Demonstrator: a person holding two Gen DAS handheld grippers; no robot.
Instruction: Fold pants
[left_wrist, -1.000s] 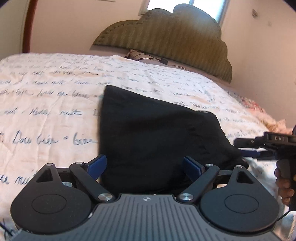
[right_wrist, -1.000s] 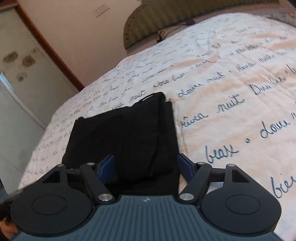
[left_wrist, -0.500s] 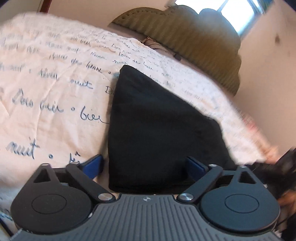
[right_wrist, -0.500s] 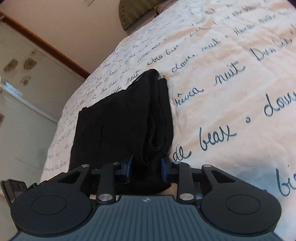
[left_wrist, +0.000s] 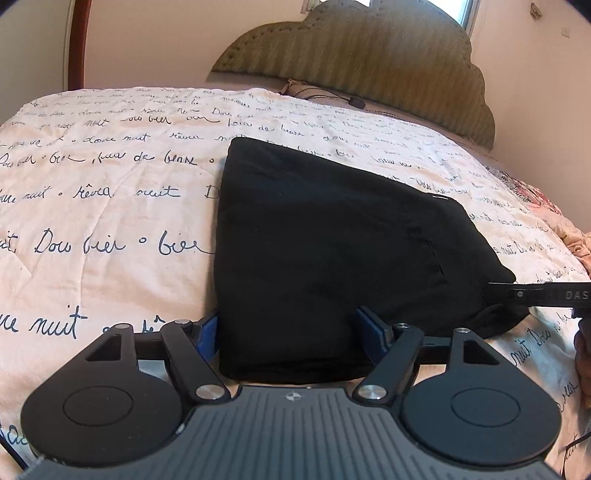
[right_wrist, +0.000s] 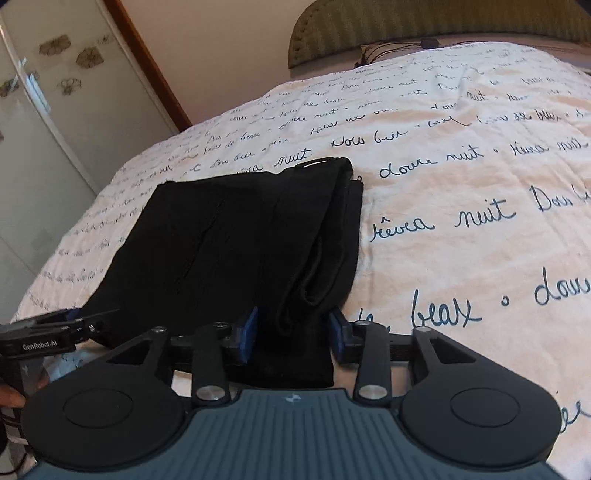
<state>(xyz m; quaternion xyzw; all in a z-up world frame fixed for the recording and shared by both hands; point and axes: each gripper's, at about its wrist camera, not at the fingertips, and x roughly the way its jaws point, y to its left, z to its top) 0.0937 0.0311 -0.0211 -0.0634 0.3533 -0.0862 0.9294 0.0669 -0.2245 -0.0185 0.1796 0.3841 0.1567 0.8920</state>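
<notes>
Black pants (left_wrist: 325, 251) lie folded into a compact stack on the bed's script-printed duvet (left_wrist: 96, 221), filling the centre of the left wrist view and left of centre in the right wrist view (right_wrist: 229, 251).

Left gripper (left_wrist: 291, 332): jaws have just been closing. Blue pads straddle the near edge of the stack at lower centre. Left pad (left_wrist: 208, 332) sits right at the fabric's left edge, right pad (left_wrist: 371, 332) against the fabric. Can't tell whether they actually pinch it.

Right gripper (right_wrist: 291, 330): jaws have just been opening again. Pads stand either side of the rolled right-hand edge of the stack, lower centre. Fabric fills the gap between them, but whether they press on it is not clear.

Each tool also shows in the other's view: right one at the right edge of the left view (left_wrist: 543, 295), left one at lower left of the right view (right_wrist: 55, 332).

Green padded headboard (left_wrist: 369, 62) at top.
</notes>
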